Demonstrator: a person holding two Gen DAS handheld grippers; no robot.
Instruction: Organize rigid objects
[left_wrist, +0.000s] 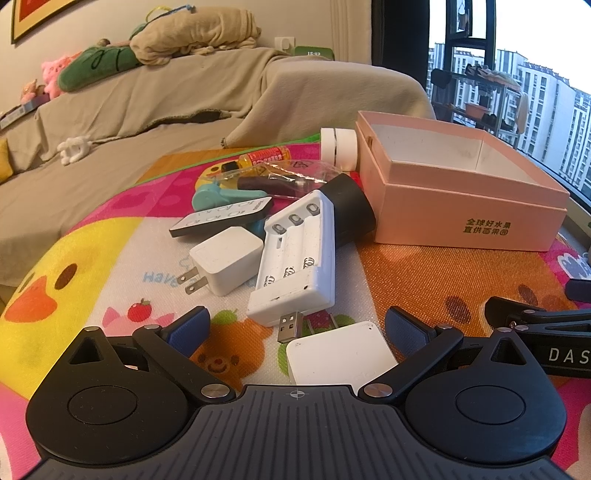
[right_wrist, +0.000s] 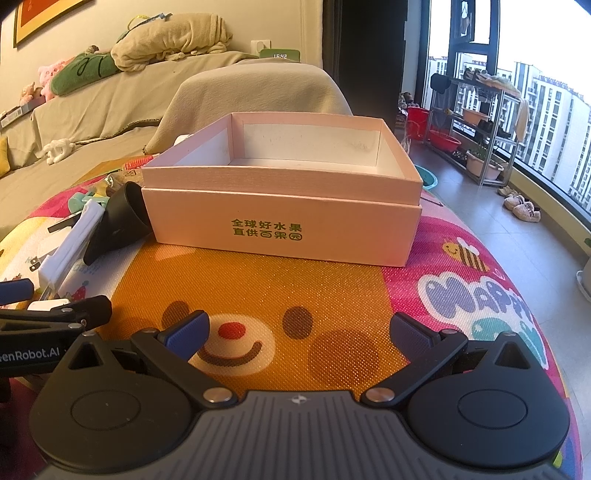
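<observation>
Left tongs (left_wrist: 297, 325) astride white charger (left_wrist: 341, 356).

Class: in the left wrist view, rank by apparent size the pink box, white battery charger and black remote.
1. pink box
2. white battery charger
3. black remote
The box lies farther away yet looks largest, so the order is safe.

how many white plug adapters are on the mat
2: one adapter left of the battery charger, prongs showing; another just ahead of the left claw. More may hide under the pile.

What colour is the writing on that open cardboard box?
Green, on the pink open cardboard box; clearest in the right wrist view.
</observation>
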